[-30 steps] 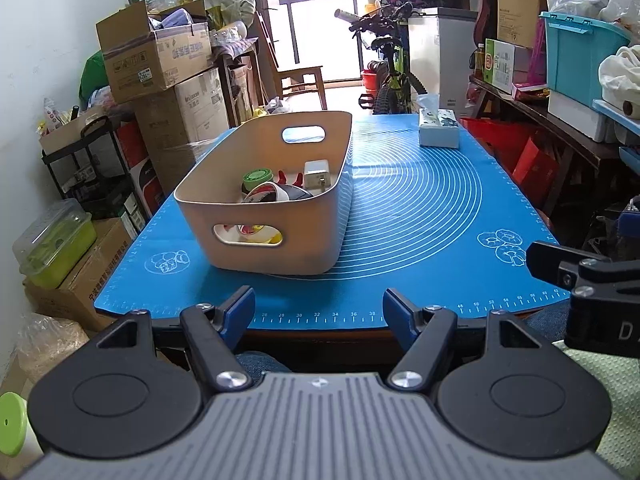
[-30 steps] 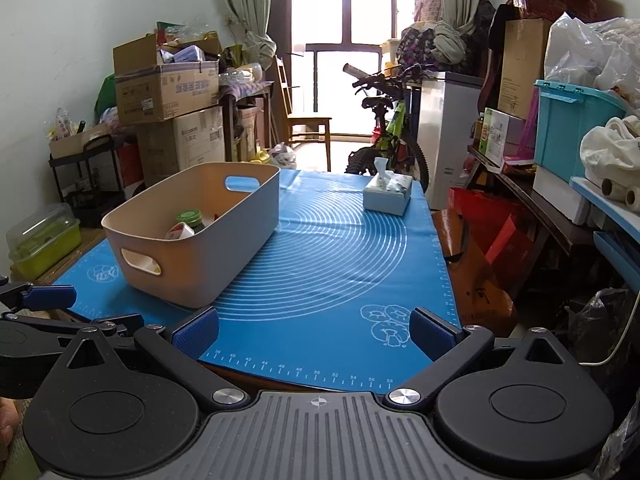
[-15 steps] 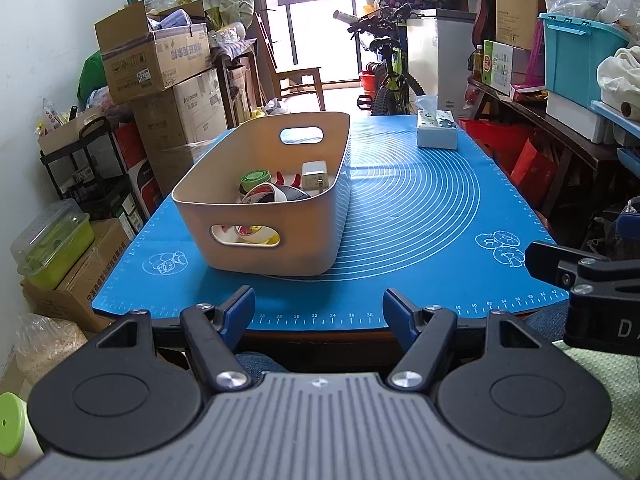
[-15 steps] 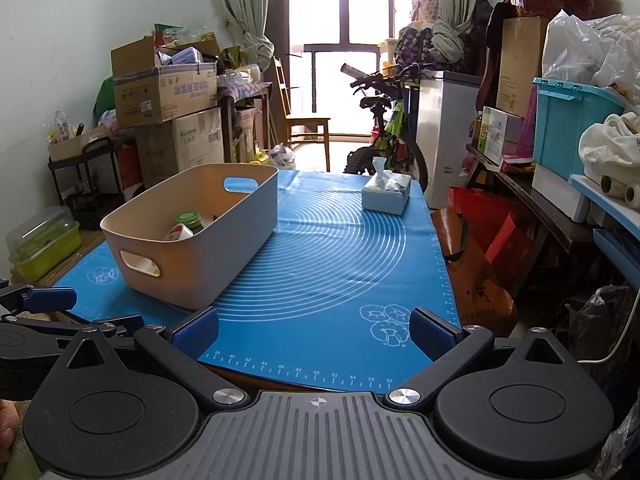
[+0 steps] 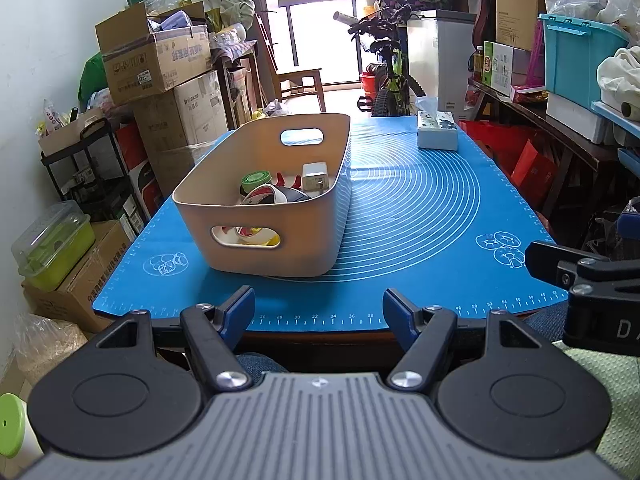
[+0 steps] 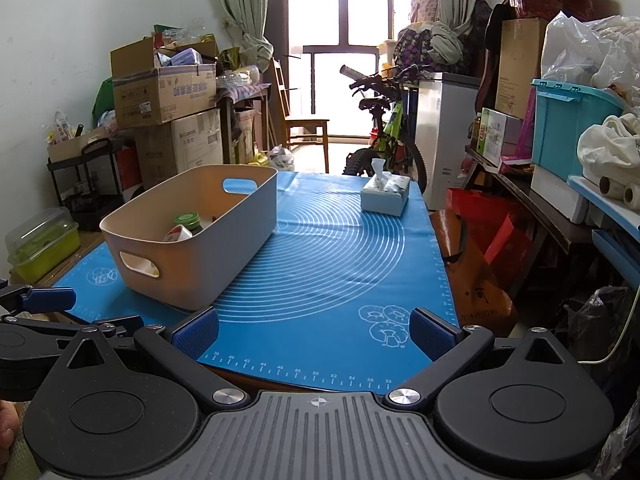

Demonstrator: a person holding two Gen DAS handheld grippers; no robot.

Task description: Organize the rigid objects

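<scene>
Both hand-held grippers gape wide, empty, near the filled bin ahead.

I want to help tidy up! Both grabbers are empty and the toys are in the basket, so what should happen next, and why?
Probably nothing more to pick up: keep both grippers back. The left gripper and right gripper are open and empty, the basket already holds the small things, and only the tissue box sits on the blue mat.

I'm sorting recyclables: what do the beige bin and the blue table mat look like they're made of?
The beige bin looks like matte moulded plastic, given its smooth rounded corners and cut-out handles. The blue mat looks like thin silicone or vinyl, lying flat with printed white rings and ruler marks.
</scene>
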